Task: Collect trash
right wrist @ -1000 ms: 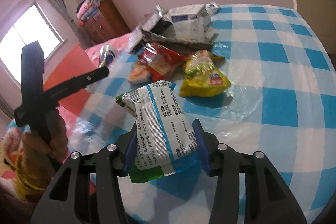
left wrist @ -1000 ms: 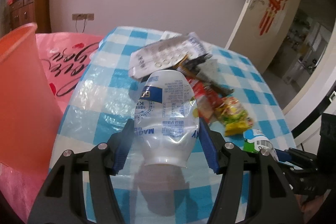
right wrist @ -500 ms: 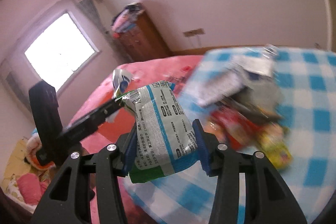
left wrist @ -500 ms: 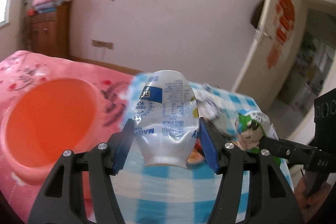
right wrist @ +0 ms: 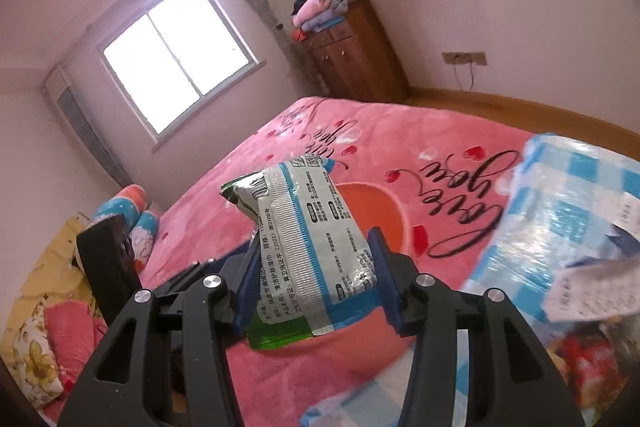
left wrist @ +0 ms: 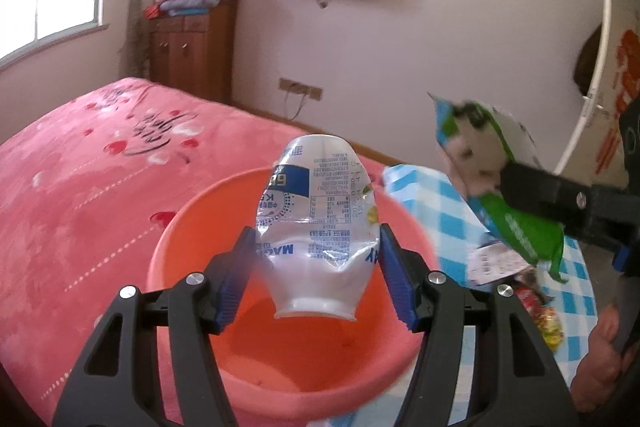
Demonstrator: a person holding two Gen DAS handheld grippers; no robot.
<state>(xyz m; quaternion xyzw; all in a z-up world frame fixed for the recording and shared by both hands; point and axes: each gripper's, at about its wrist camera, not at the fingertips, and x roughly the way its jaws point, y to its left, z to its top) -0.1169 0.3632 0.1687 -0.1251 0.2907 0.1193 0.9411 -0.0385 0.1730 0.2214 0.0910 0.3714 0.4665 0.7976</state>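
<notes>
My left gripper (left wrist: pixel 316 277) is shut on a crushed clear plastic bottle (left wrist: pixel 318 227) with a blue and white label, held over the mouth of an orange bin (left wrist: pixel 280 359). My right gripper (right wrist: pixel 312 277) is shut on a green and white wipes packet (right wrist: pixel 312 247); that packet (left wrist: pixel 500 183) hangs in the left wrist view at the right, beside the bin. Behind the packet in the right wrist view a part of the orange bin (right wrist: pixel 376 215) shows.
A pink bedspread (left wrist: pixel 92 179) with black script lies behind and left of the bin. The blue checked table (right wrist: pixel 568 211) with several wrappers (left wrist: pixel 536 311) is at the right. A wooden cabinet (left wrist: pixel 192 47) stands against the far wall.
Both grippers swung left and up from the checked table with their loads. The bottle now hangs over the bin's mouth, and the packet has come alongside it.
</notes>
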